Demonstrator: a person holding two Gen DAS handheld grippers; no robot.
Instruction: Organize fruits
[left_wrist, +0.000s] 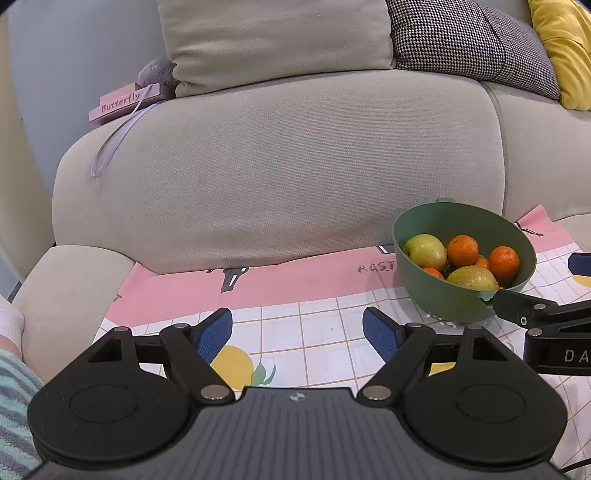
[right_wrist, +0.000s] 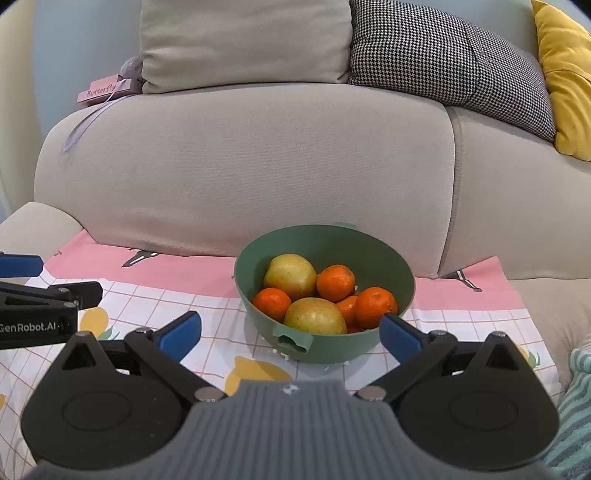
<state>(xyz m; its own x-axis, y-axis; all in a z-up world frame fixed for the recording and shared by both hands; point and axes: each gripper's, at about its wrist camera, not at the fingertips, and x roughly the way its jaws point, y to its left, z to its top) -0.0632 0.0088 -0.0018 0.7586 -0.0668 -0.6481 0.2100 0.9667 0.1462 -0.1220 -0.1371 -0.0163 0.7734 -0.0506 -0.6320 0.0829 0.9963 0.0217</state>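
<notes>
Right gripper (right_wrist: 290, 334): jaws spread wide, nothing between them, blue pads (right_wrist: 180, 334) flanking the near wall of the green bowl (right_wrist: 400, 280), which sits at 12 o'clock just ahead of the tips. Can't tell if the right pad touches the bowl.

Left gripper (left_wrist: 297, 332): jaws also spread, empty, hovering over the checked cloth (left_wrist: 321, 325) with a lemon print under it. From here the bowl (left_wrist: 458, 221) is at 1–2 o'clock, near, off to the side, not between the fingers. Right gripper's finger shows at 3 o'clock, next to the bowl's spout.

Bowl contents: yellow-green apple (right_wrist: 290, 277) at the back left, russet pear (right_wrist: 314, 317) at the front, tangerines (right_wrist: 375, 306) around them. All fruit is inside the bowl.

Cloth lies on a beige sofa seat (right_wrist: 44, 225). Past it at 12: sofa back (right_wrist: 240, 166), beige cushion (right_wrist: 243, 40), houndstooth cushion (right_wrist: 443, 59), yellow cushion (right_wrist: 561, 70) at 1–2. Pink "Butterfly" box (right_wrist: 103, 90) with ribbon at 10–11.
</notes>
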